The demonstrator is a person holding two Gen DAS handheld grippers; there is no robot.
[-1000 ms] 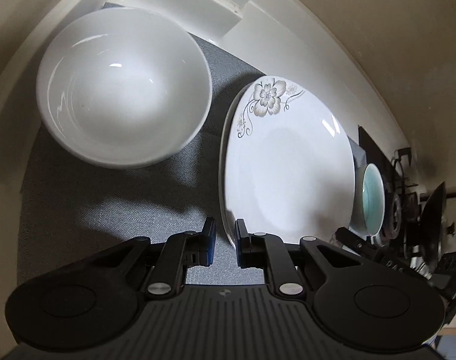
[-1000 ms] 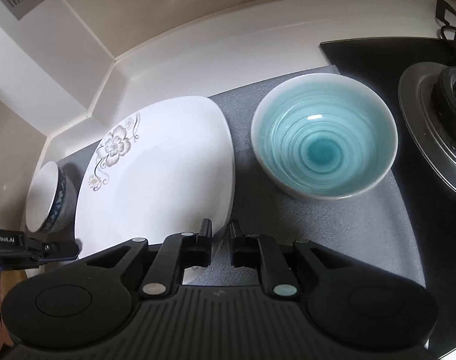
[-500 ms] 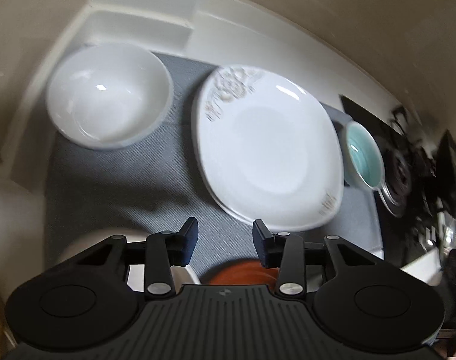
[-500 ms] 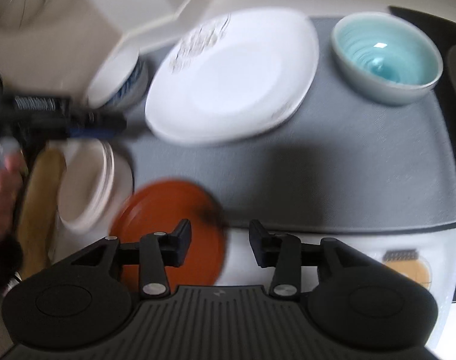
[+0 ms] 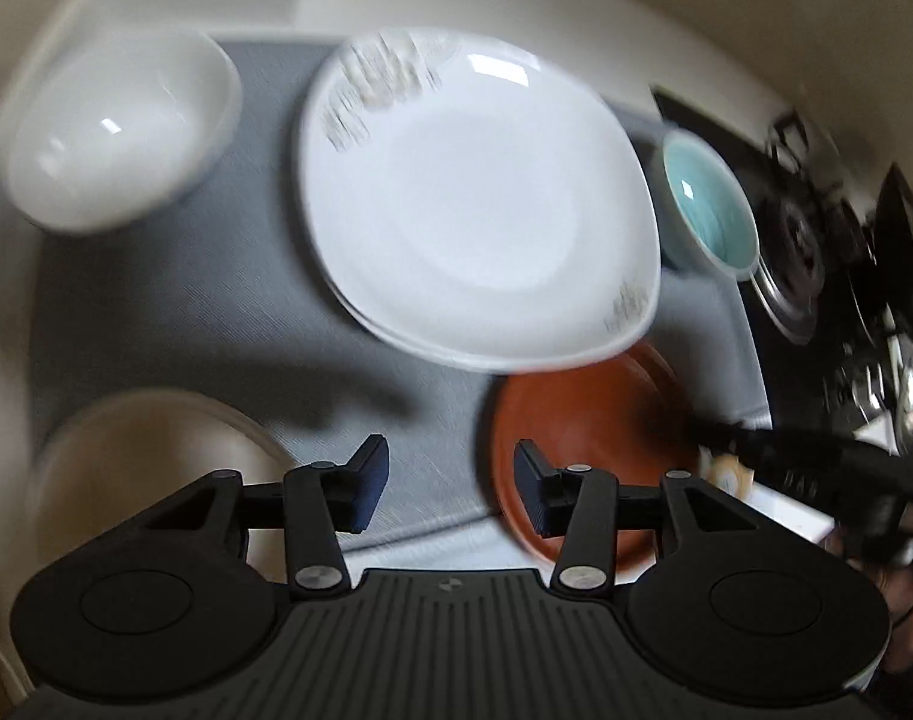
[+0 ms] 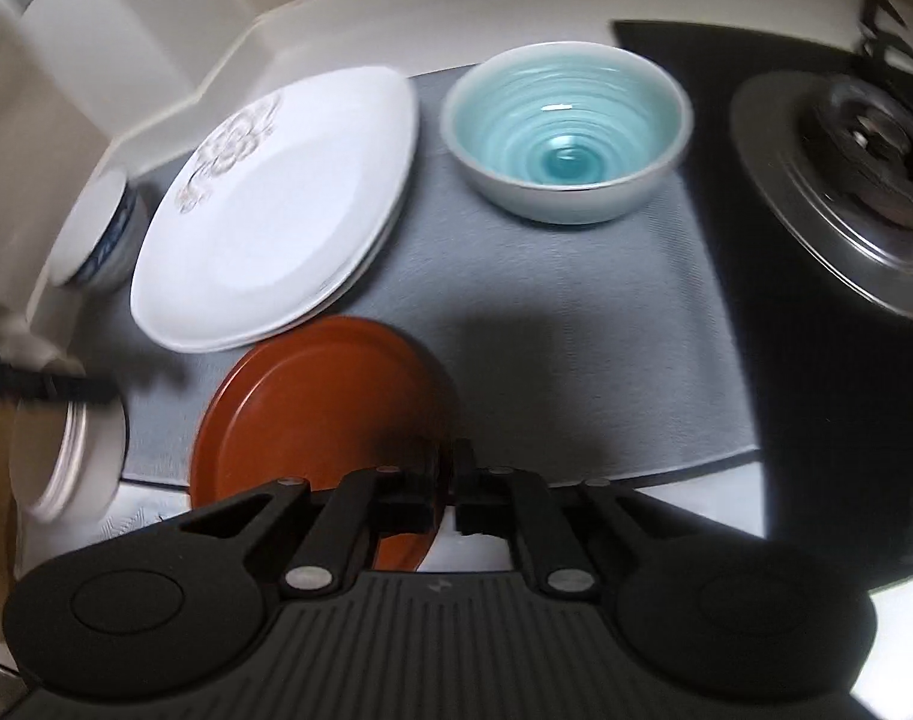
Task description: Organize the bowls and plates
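A white square plate with a flower print [image 5: 474, 204] [image 6: 282, 204] lies on the grey mat [image 5: 174, 300] [image 6: 576, 324]. A white bowl [image 5: 120, 126] stands to its left, a blue bowl [image 5: 705, 210] [image 6: 567, 135] to its right. My right gripper [image 6: 447, 483] is shut on the rim of an orange-brown plate [image 6: 318, 408] [image 5: 594, 414] at the mat's front edge. My left gripper [image 5: 450, 480] is open and empty above the mat, between a beige bowl [image 5: 150, 456] and the orange-brown plate. The right gripper's dark body shows in the left wrist view [image 5: 816, 462].
A gas stove burner [image 6: 858, 150] [image 5: 804, 258] sits on black glass right of the mat. A blue-patterned bowl [image 6: 99, 234] and a stack of pale bowls [image 6: 66, 456] stand at the left. White counter walls [image 6: 396, 6] close the back.
My right gripper has closed on the orange-brown plate's rim and moved in toward the mat. My left gripper has opened wider and pulled back; both views are motion-blurred.
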